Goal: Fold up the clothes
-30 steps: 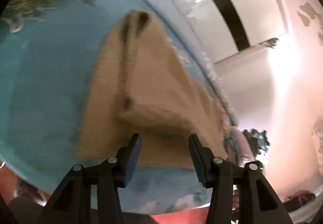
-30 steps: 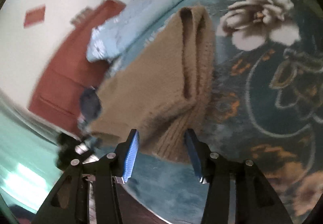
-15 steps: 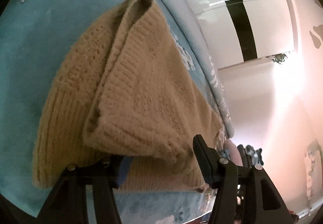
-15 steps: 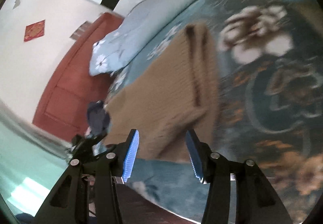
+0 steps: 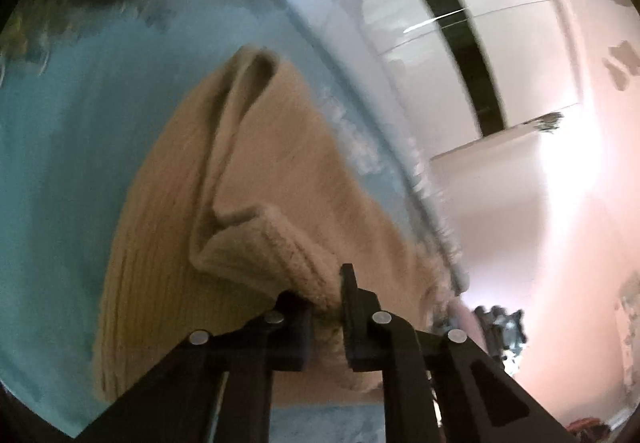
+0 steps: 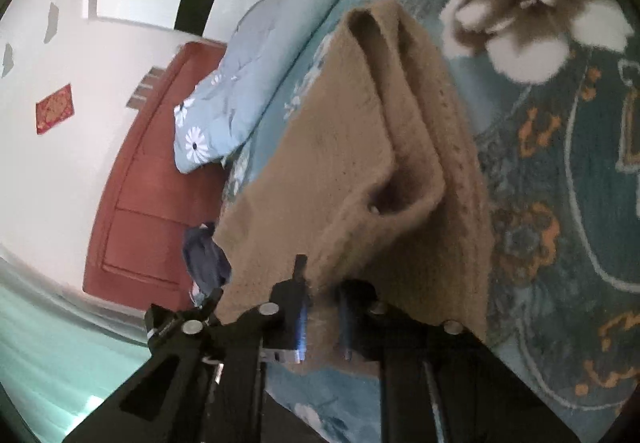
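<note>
Floral bedspread under folded tan sweater

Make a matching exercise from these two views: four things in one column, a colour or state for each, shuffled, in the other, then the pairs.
Things:
1. sweater
2. pillow
3. left tool
4. bedspread

Descriptions:
A. pale blue with white daisies
B. tan knit, partly folded
C. teal with large flowers
D. shut on a ribbed edge

Pairs: 1-B, 2-A, 3-D, 4-C
</note>
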Tool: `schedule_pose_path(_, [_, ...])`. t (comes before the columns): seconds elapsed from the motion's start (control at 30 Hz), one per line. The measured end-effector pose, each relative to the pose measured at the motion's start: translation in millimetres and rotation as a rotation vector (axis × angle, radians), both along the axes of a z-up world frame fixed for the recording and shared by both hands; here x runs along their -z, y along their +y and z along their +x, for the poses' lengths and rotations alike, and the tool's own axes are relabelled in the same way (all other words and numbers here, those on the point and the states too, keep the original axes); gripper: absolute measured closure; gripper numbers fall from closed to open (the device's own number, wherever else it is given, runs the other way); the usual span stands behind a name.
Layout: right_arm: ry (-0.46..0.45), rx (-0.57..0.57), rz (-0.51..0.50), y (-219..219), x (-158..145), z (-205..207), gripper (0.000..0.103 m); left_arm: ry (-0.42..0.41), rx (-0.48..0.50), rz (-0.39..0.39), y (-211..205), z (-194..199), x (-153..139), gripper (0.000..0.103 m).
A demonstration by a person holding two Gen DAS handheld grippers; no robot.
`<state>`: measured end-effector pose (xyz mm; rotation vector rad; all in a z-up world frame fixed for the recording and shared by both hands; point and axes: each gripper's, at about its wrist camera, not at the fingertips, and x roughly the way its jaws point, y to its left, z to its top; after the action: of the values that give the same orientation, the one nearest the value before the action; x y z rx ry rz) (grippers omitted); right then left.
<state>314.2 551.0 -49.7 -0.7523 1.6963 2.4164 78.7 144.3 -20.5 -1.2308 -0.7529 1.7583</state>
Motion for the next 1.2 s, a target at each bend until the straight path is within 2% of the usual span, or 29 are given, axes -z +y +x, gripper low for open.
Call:
schedule_pose_path(0.07, [-0.001,-0.006,0.013,-1.1,1.0,3.9,0.091,0.063,0.016,0.022,-7.0,5.1,-10.8,0.09])
schedule_pose_path(0.13, [-0.019,-0.012,0.018,-2.5,7.2,8.7,0.091,0.096,0.015,-0.017,-14.6,10.7,-6.8,0.09])
schedule_pose_path(0.2, [-0.036,-0.018,0.023,-3.8,13.4,13.6,0.091,0.073,0.005,-0.065,-20.8,14.1,11.0,0.091])
schedule_pose_path(0.3, [-0.062,-0.026,0.03,-5.9,22.7,20.8,0.091,-0.013,-0.01,-0.092,-27.2,16.9,39.7,0.091])
schedule_pose_path(0.37, [-0.08,-0.032,0.035,-7.3,29.0,25.7,0.092,-0.037,-0.018,-0.095,-31.9,19.7,49.3,0.091])
schedule_pose_path(0.53, [-0.101,-0.046,0.057,-7.6,26.0,28.8,0.092,-0.027,-0.006,-0.116,-30.8,20.0,46.0,0.088])
schedule_pose_path(0.67, [-0.139,-0.061,0.123,-8.8,10.7,39.7,0.091,0.034,-0.005,-0.179,-34.5,23.1,34.7,0.087])
schedule_pose_path(0.77, [-0.165,-0.029,0.183,-1.7,-0.1,53.9,0.088,0.072,-0.038,-0.24,-44.7,23.4,25.8,0.085])
schedule_pose_path(0.8, [-0.166,-0.009,0.202,0.7,-2.6,58.9,0.085,0.087,-0.063,-0.264,-50.4,23.2,22.4,0.084])
schedule_pose_path(0.87, [-0.168,0.032,0.238,5.7,-7.2,68.2,0.069,0.116,-0.134,-0.312,-67.1,21.8,10.9,0.083])
schedule_pose_path(0.9, [-0.168,0.049,0.248,8.1,-8.2,71.1,0.046,0.126,-0.159,-0.322,-73.7,21.2,5.4,0.081])
schedule_pose_path(0.93, [-0.165,0.062,0.253,10.1,-8.0,71.7,0.035,0.137,-0.18,-0.327,-78.6,20.0,-0.6,0.079])
schedule_pose_path(1.0, [-0.146,0.065,0.234,14.2,-4.2,67.6,0.035,0.171,-0.178,-0.312,-74.0,22.2,-14.6,0.067])
schedule_pose_path(1.03, [-0.142,0.064,0.225,15.9,-2.2,64.9,0.035,0.192,-0.155,-0.298,-65.3,25.4,-21.0,0.066])
schedule_pose_path(1.13, [-0.156,0.066,0.212,18.5,3.4,56.2,0.035,0.259,-0.019,-0.263,-16.0,41.8,-35.2,0.063])
schedule_pose_path(1.2, [-0.159,0.068,0.205,19.9,6.3,51.3,0.035,0.287,0.093,-0.273,22.8,55.1,-34.8,0.061])
